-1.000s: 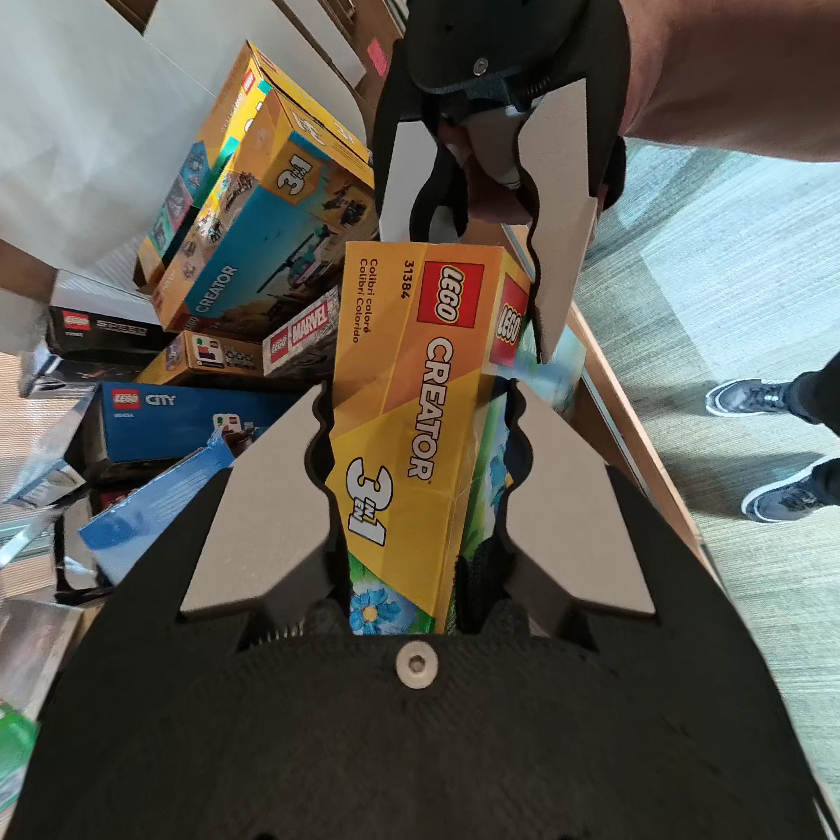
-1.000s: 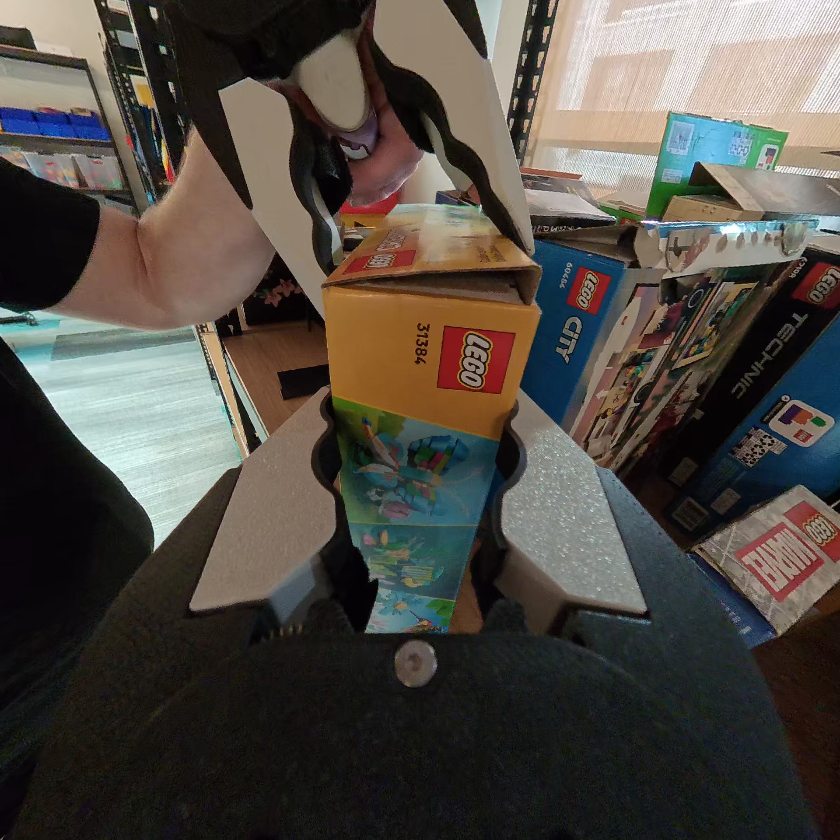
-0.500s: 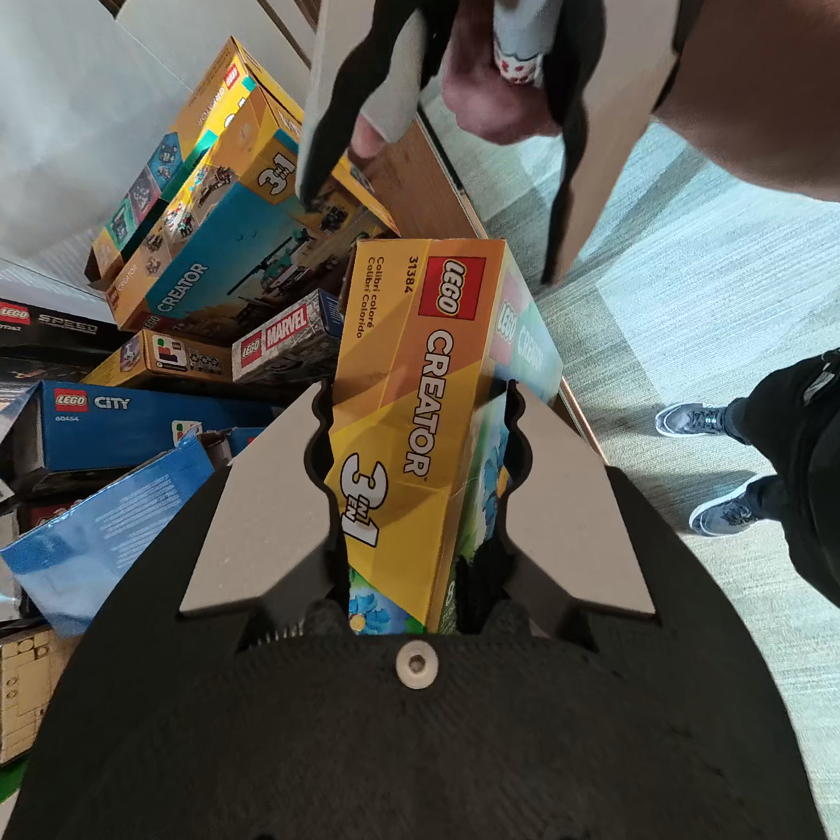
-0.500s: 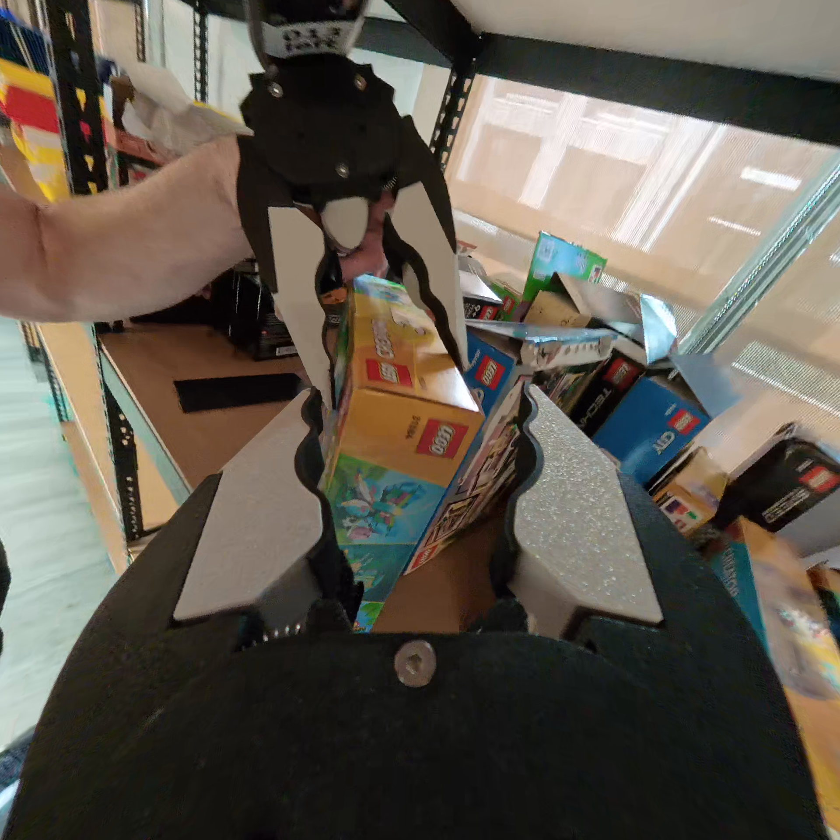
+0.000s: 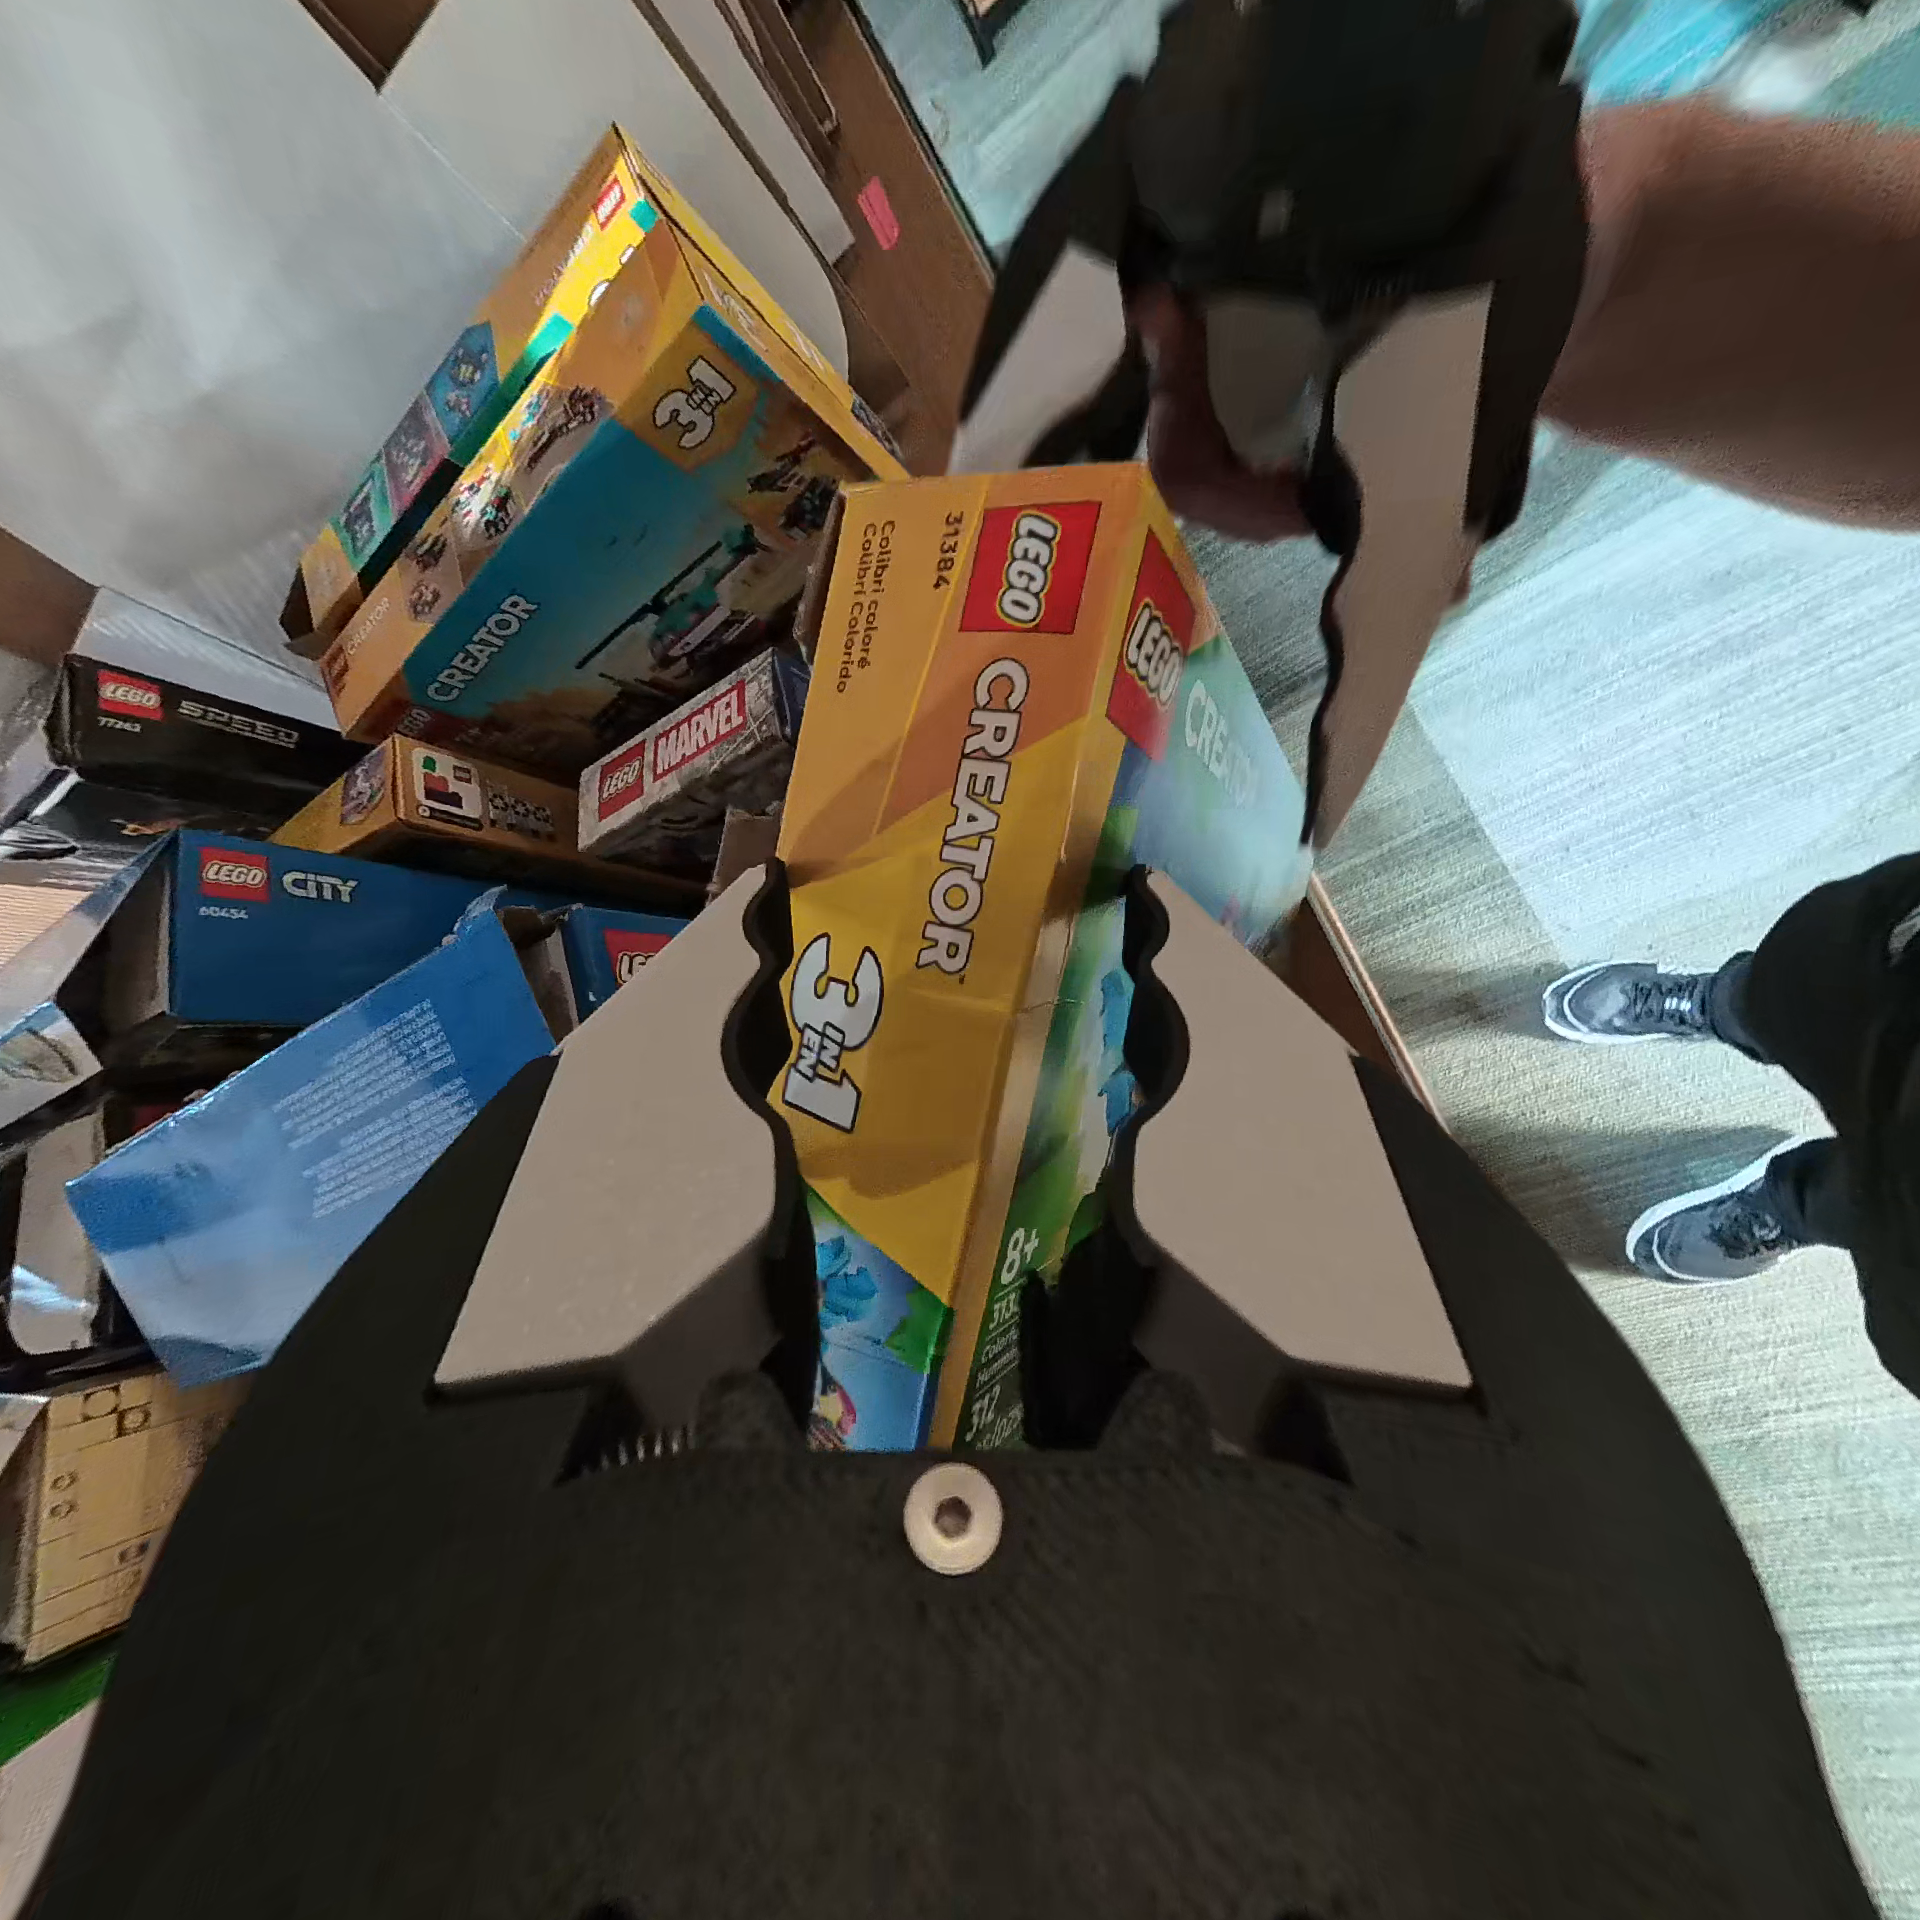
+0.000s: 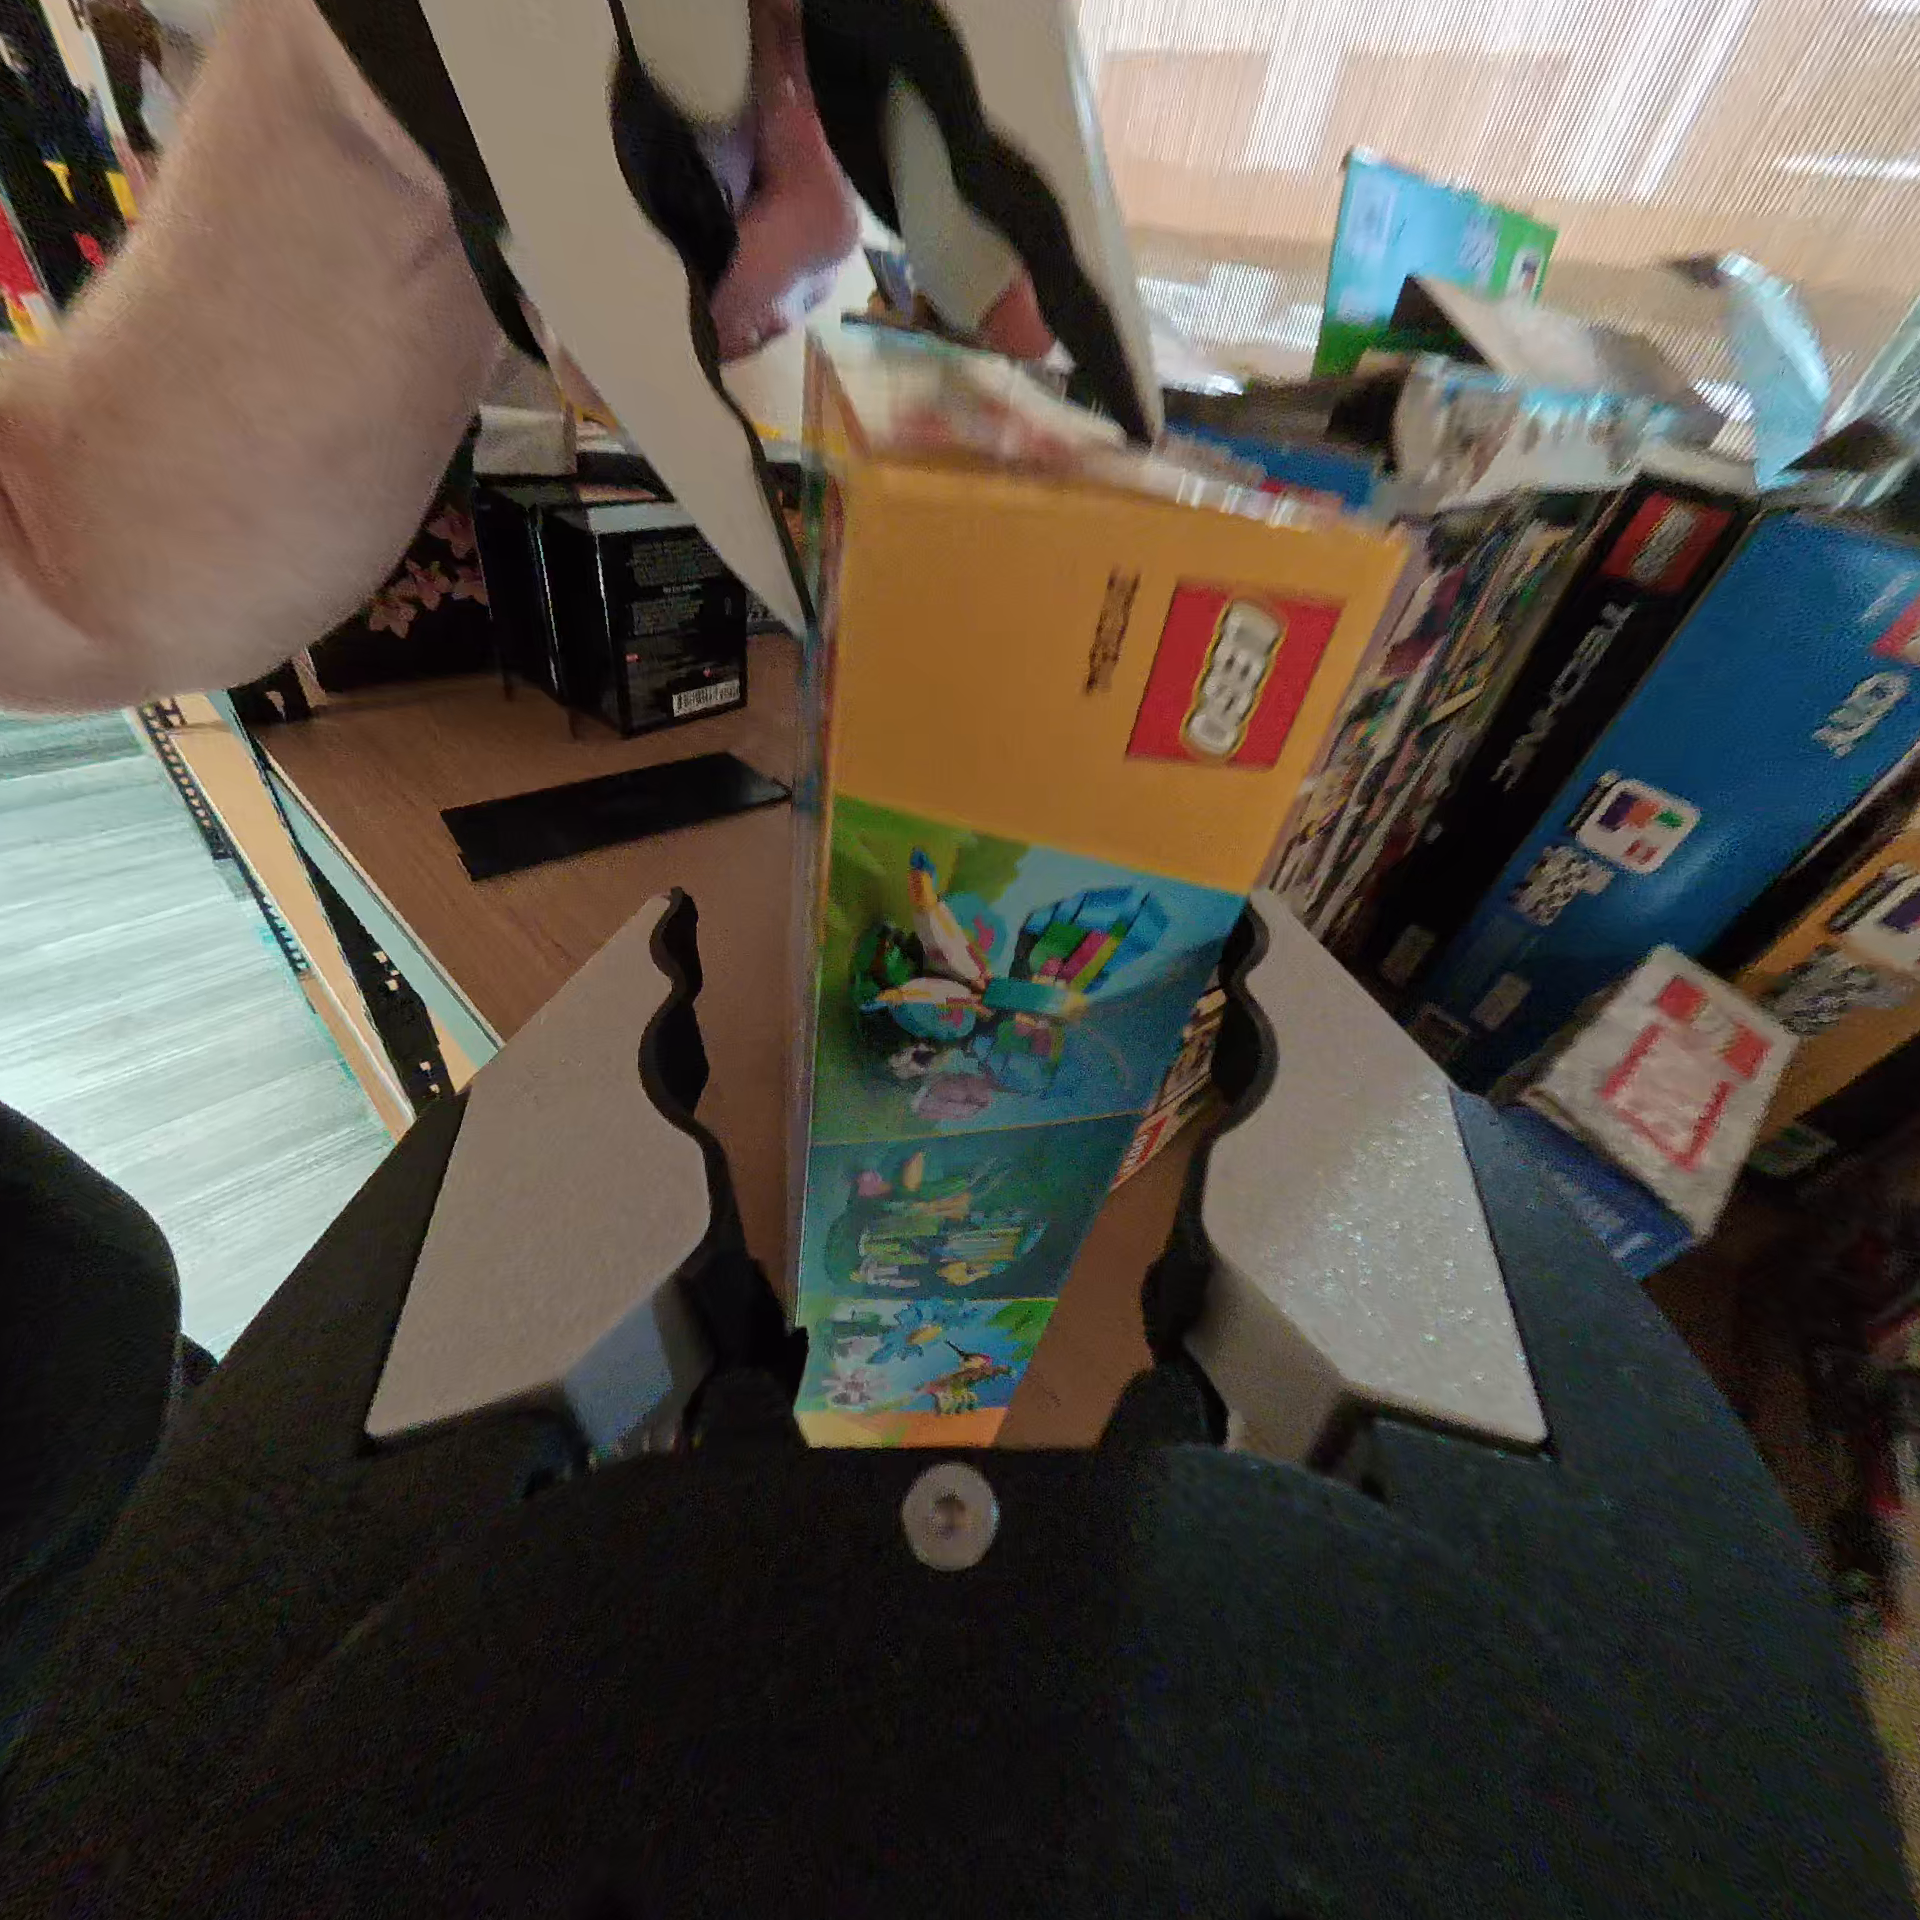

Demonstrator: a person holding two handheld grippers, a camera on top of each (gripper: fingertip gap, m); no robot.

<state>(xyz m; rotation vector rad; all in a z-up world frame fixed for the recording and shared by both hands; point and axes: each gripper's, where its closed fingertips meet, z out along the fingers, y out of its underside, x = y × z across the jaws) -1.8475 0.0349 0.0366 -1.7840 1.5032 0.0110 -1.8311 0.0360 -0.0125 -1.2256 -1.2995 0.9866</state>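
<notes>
Left hand-held gripper (image 5: 951,977) clamps yellow box (image 5: 966,831) | right hand-held gripper (image 6: 961,987) apart, gap beside box edge

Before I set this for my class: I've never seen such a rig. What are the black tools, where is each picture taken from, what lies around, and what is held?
A person holds a two-finger gripper in each hand, with a camera on each looking along its fingers; so there are two pictures, one per hand.

In the left wrist view, the left gripper is closed on a yellow toy-brick box, fingers against both sides. The right gripper shows beyond the box's far end.

In the right wrist view, the right gripper is open: the same box stands between its fingers, with a clear gap on the left side.

Around lie more boxes on a wooden shelf: a blue box, a torn blue box, a yellow and teal box.
</notes>
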